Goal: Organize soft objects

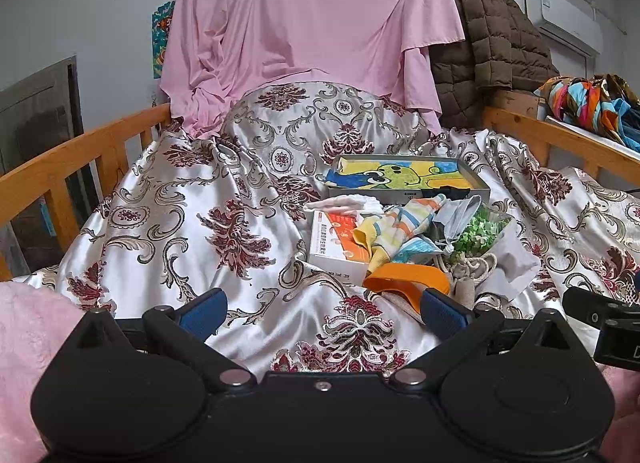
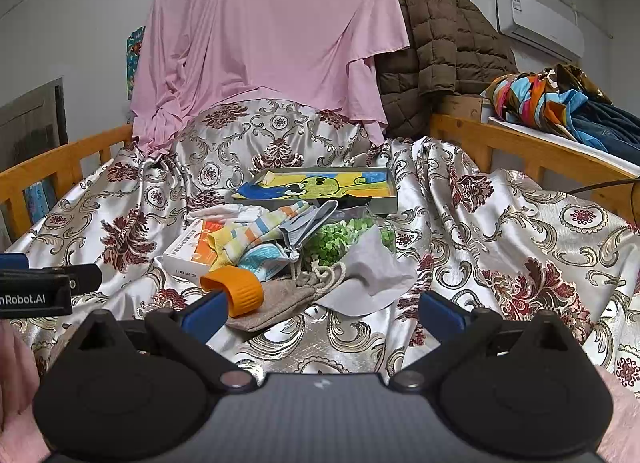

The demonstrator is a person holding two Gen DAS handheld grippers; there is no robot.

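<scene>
Satin bedspread (image 2: 500, 231) with a dark red floral print covers the bed between wooden rails, and a pink sheet (image 2: 272, 35) hangs behind it. We take the grey tray (image 2: 394, 199) as our landmark; the cartoon cloth (image 2: 316, 185) already lies in it.

Just in front of the tray sits the heap we have to sort. At its left is a white and orange box (image 2: 188, 257), with striped socks (image 2: 256, 233) draped over it. Nearer us from the tray come an orange cap (image 2: 236, 289) and a beige drawstring pouch (image 2: 280, 303), then green leaves (image 2: 332, 243) in grey paper to the right.

Our left claw (image 1: 322, 309) is spread and empty, hovering short of the heap. Our right claw (image 2: 320, 313) is spread too, with the pouch just ahead.

We judge the socks the best first pick: pinch a raised fold near the top, lift straight up so the box stays put, then carry them toward the tray.
</scene>
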